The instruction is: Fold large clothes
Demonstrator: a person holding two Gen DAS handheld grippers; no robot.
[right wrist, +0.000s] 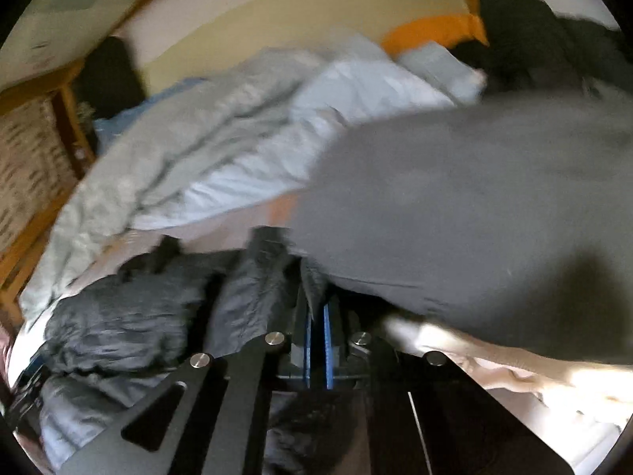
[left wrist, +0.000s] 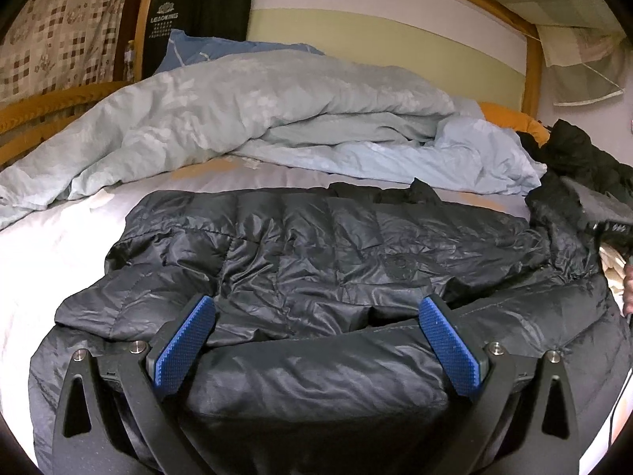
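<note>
The black puffer jacket point(left wrist: 316, 245) lies spread on the bed point(left wrist: 47, 237), straight ahead of the left tongs point(left wrist: 316, 340), whose blue pads stand wide apart over a rolled hem. The right tongs point(right wrist: 316, 316) are pinched together on a thin edge of that jacket. It looks light, puffy and slick, so seams and hems should give the surest hold. Beyond the tongs a rumpled pale blue duvet point(left wrist: 237, 118) crowds the bed, and more dark clothes point(left wrist: 573, 150) are heaped off to the right.

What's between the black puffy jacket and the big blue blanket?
Just bare pale bedsheet. The left wrist view shows it between the jacket and the blanket.
</note>
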